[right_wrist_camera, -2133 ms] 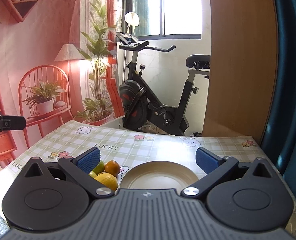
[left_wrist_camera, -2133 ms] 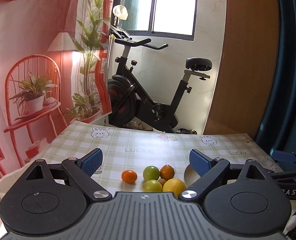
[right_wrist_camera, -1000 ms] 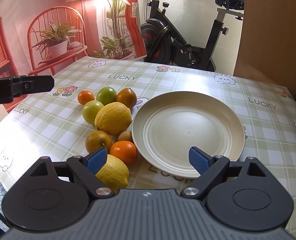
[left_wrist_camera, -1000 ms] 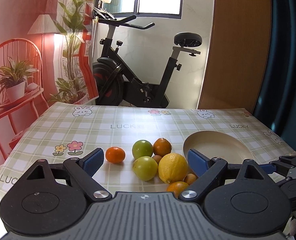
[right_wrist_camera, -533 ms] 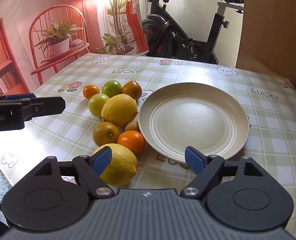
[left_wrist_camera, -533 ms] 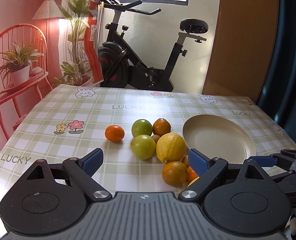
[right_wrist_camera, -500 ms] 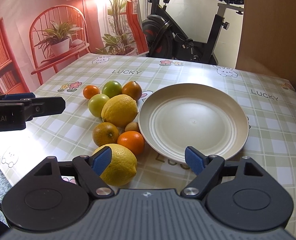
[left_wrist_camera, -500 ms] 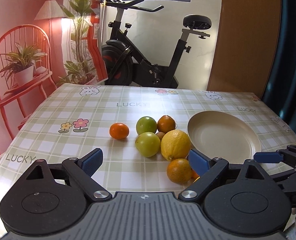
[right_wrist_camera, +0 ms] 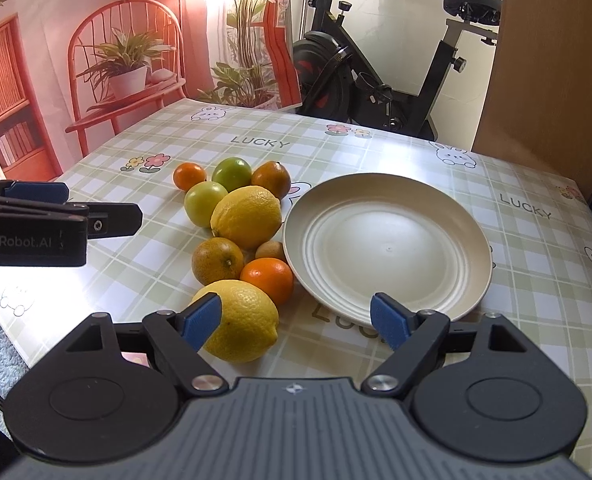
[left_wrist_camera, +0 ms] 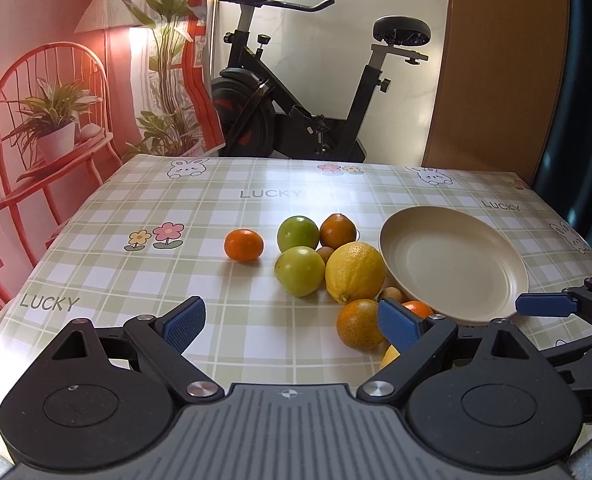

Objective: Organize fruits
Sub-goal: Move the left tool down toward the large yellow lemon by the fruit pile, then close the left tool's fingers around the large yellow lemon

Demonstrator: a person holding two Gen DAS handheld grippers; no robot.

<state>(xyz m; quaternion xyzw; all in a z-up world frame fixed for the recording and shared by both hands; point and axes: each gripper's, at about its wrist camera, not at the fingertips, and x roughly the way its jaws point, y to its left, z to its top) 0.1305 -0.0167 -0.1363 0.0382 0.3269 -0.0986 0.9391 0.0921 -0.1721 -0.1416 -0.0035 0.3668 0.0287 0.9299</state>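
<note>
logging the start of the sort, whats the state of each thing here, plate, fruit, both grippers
plate: empty, flat on the table
near lemon: on the table, by the right gripper's left finger, not gripped
other fruit: clustered on the table left of the plate
small orange: apart from the cluster
left gripper: open, empty
right gripper: open, empty
</note>
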